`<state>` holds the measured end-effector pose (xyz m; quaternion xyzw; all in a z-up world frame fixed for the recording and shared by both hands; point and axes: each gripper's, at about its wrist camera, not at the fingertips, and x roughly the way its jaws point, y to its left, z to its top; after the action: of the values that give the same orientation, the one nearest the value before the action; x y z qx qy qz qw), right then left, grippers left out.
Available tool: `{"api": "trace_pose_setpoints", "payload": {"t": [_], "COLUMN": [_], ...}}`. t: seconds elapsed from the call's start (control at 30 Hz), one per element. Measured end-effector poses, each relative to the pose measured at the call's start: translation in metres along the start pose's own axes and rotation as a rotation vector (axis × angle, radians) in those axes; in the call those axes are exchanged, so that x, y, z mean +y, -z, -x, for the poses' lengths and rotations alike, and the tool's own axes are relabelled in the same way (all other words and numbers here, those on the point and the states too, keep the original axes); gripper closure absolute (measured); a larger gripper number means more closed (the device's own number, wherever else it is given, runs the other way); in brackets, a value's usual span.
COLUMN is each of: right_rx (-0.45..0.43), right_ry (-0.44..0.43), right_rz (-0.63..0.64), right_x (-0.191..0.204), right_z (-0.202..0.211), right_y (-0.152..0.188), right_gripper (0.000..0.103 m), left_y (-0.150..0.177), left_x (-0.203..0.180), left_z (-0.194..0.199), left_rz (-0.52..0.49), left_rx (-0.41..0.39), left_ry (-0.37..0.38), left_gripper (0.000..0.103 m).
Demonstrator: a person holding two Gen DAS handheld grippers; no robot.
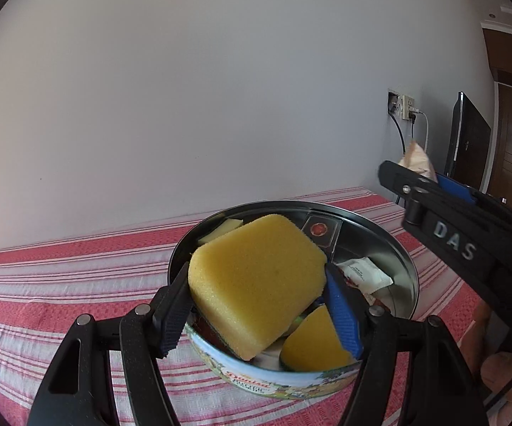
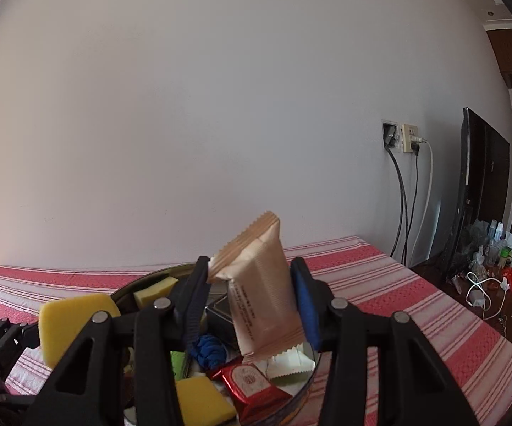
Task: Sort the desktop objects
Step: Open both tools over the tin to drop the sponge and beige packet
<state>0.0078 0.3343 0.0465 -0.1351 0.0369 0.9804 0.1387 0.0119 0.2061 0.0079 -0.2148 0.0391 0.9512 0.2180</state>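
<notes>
Gripping a yellow sponge between their blue pads, the left tongs hold it above the round tin just ahead of and below them on the desk with its red-striped cloth. The right tongs clamp a beige snack packet, tilted upright over the same tin. Below those tongs lie a red packet, a white packet, a blue cloth scrap and another sponge.
</notes>
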Motion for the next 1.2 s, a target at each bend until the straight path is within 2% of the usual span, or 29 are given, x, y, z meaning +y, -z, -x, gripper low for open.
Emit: {"api": "trace_pose_setpoints", "payload": {"t": [0.33, 0.53, 0.77, 1.0, 1.1, 1.17, 1.2], "right_rx": [0.144, 0.244, 0.388, 0.51, 0.547, 0.49, 0.452], "right_ry": [-0.055, -0.059, -0.067, -0.06, -0.089, -0.074, -0.062], "right_rz": [0.047, 0.059, 0.051, 0.015, -0.041, -0.09, -0.103], "right_x": [0.003, -0.001, -0.005, -0.005, -0.013, -0.022, -0.025], "right_z": [-0.069, -0.105, -0.148, -0.186, -0.194, -0.181, -0.176], "right_y": [-0.025, -0.03, -0.027, -0.019, -0.013, -0.014, -0.019], "right_gripper": [0.056, 0.056, 0.057, 0.056, 0.031, 0.009, 0.003], "left_y": [-0.016, -0.019, -0.017, -0.019, -0.019, -0.019, -0.019], "left_x": [-0.011, -0.013, -0.019, -0.02, -0.025, -0.025, -0.025], "left_z": [-0.031, -0.052, -0.084, -0.102, -0.106, -0.108, -0.108], "left_rz": [0.031, 0.071, 0.061, 0.047, 0.012, 0.002, 0.009], "left_rx": [0.06, 0.151, 0.27, 0.316, 0.324, 0.338, 0.34], "left_ry": [0.013, 0.034, 0.076, 0.074, 0.06, 0.068, 0.073], "left_gripper": [0.032, 0.032, 0.032, 0.031, 0.025, 0.022, 0.019]}}
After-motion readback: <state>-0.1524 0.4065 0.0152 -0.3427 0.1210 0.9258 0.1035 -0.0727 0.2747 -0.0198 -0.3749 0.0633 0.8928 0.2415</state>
